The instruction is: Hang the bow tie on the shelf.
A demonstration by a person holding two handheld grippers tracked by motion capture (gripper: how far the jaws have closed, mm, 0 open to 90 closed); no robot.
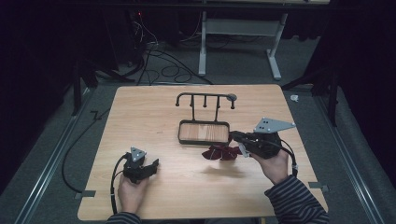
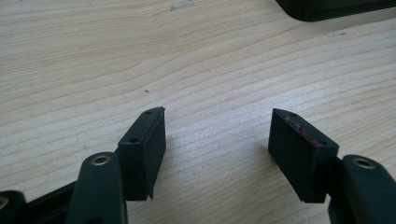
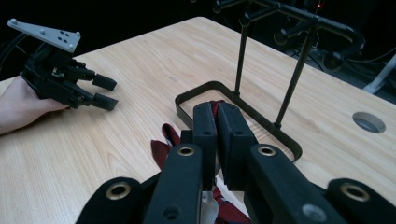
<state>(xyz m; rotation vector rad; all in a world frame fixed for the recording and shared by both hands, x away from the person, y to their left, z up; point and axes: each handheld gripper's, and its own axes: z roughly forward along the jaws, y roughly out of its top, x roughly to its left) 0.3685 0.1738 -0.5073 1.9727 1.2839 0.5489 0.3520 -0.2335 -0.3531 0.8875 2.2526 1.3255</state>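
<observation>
- Two tools are in use, one in each hand, over a single wooden tabletop (image 1: 154, 196).
- One dark red cloth (image 1: 220, 152) is present, a crumpled, folded piece; in the high view it hangs just off the tip of the right tool (image 1: 236, 138) and casts a shadow on the tabletop below it.
- The right tool (image 3: 217, 135) has its jaws pressed together on the cloth: in the right gripper view a red strip shows in the slit between the pads, and more red fabric (image 3: 163, 144) spills out below and beside the jaws.
- In the high view the cloth's long axis runs roughly in line with the right tool, trailing from its tip toward the left tool.
- One black wire stand (image 1: 205, 116) is on the tabletop: a rectangular base frame just beyond the right tool's tip, with upright rods carrying one top bar.
- How many hooks hang from that bar I cannot count surely.
- The left tool (image 1: 152, 167) sits well apart from the cloth, its tip toward the right tool.
- In the left gripper view the left tool (image 2: 217, 140) stands wide, bare wood between the pads.
</observation>
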